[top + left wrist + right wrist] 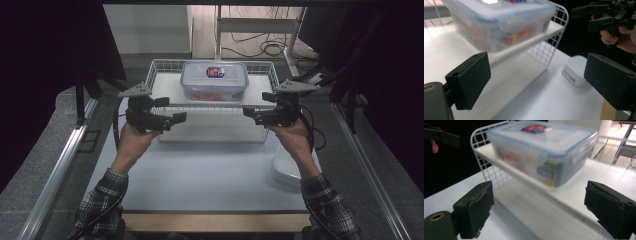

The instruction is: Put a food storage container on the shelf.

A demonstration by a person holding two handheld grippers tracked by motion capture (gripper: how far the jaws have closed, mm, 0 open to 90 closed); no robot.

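From the high view, you are holding your left claw and your right claw level, tips pointing toward each other, just in front of the white wire shelf that is standing on the counter. Both claws are standing apart with nothing between the jaws. The clear lidded container is sitting on the shelf's upper board, beyond both claws and between them, touching neither. A white dish is lying on the counter under your right forearm, nearer to you than the right claw.

In the left gripper view, the left claw is gaping wide, its two black jaws framing bare counter and the shelf edge. The container is sitting above and ahead of the jaws, closer to the left-hand jaw, well clear of both pads. The wire end of the shelf is showing ahead between the jaws, the white dish is lying just inside the right-hand jaw, and your other hand with its claw is showing at the upper right.

In the right gripper view, the right claw is likewise standing wide, gripping nothing. The container is resting on the shelf board ahead of and above the jaws, roughly centred between them, blurred but apart from both
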